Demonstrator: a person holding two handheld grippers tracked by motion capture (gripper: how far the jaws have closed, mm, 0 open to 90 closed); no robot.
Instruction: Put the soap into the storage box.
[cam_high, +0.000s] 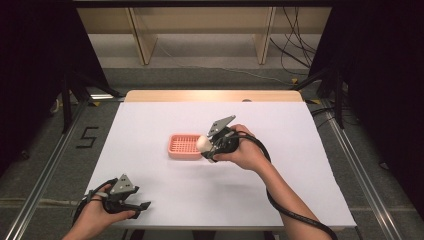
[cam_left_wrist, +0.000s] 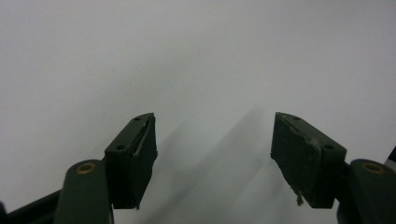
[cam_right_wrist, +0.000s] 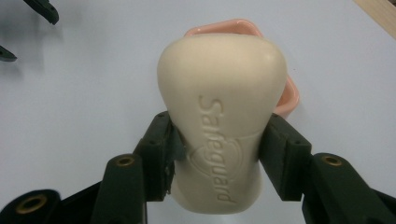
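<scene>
Now the soap bar, clamped in the right gripper just over the pink dish, should be lowered flat before release, while the left gripper is held apart, empty.

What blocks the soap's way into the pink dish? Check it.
Nothing visible. The right tongs grip the soap at the dish's right end, and its ribbed inside looks bare. The left tongs sit apart at the table's near edge.

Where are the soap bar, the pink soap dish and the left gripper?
soap bar (cam_right_wrist: 219, 130), right gripper view, embossed face.
pink soap dish (cam_high: 184, 145), high view, ribbed floor.
left gripper (cam_left_wrist: 212, 149), left gripper view, gap between open jaws.
</scene>
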